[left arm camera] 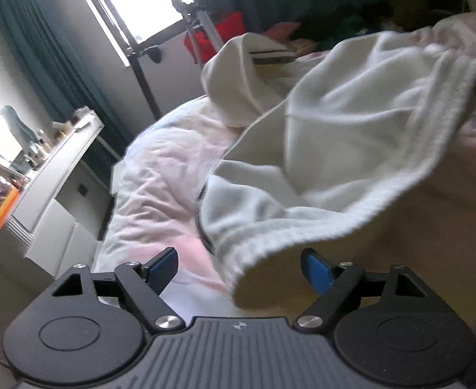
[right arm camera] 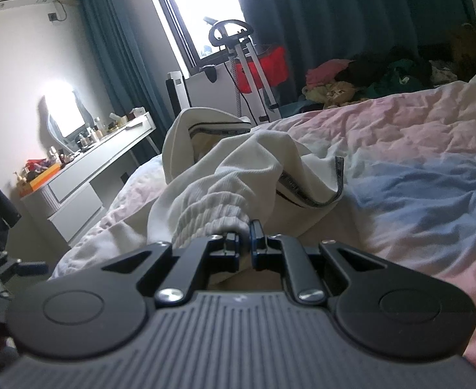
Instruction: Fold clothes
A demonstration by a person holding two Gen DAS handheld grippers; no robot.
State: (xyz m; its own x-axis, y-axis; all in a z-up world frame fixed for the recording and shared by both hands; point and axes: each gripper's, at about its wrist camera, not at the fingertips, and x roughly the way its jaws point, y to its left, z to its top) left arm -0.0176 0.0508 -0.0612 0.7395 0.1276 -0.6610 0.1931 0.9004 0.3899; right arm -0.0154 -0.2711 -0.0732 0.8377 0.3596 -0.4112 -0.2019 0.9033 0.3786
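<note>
**Right gripper pinching the cream garment, left gripper spread wide beside it**

Your right gripper (right arm camera: 245, 243) has its fingers drawn together on the ribbed, gathered edge of the cream garment (right arm camera: 238, 168), so the fabric is pinched between the blue pads. From that pinch the garment runs away from you in a rumpled heap across the bed (right arm camera: 416, 149), with a dark-trimmed edge lying just to the right of the bunched ribbing and another trimmed fold standing up at the far end.

Your left gripper (left arm camera: 239, 269) has its fingers well apart and nothing between them. In the left wrist view the cream garment (left arm camera: 328, 136) hangs close in front, its thick ribbed hem sweeping across the middle of the frame and dipping down near the right finger (left arm camera: 317, 270); the picture is blurred there, so you cannot tell whether hem and finger touch.

The bed carries a crumpled cover in pale pink, white and blue. To the left, against the wall, stands a white desk (right arm camera: 108, 159) crowded with small bottles and a lit mirror. At the far side, under the bright window (right arm camera: 202, 9), stands a garment steamer (right arm camera: 238, 52) against teal curtains, and to the right of it a pile of mixed clothes (right arm camera: 367, 77) lies at the far edge of the bed.
</note>
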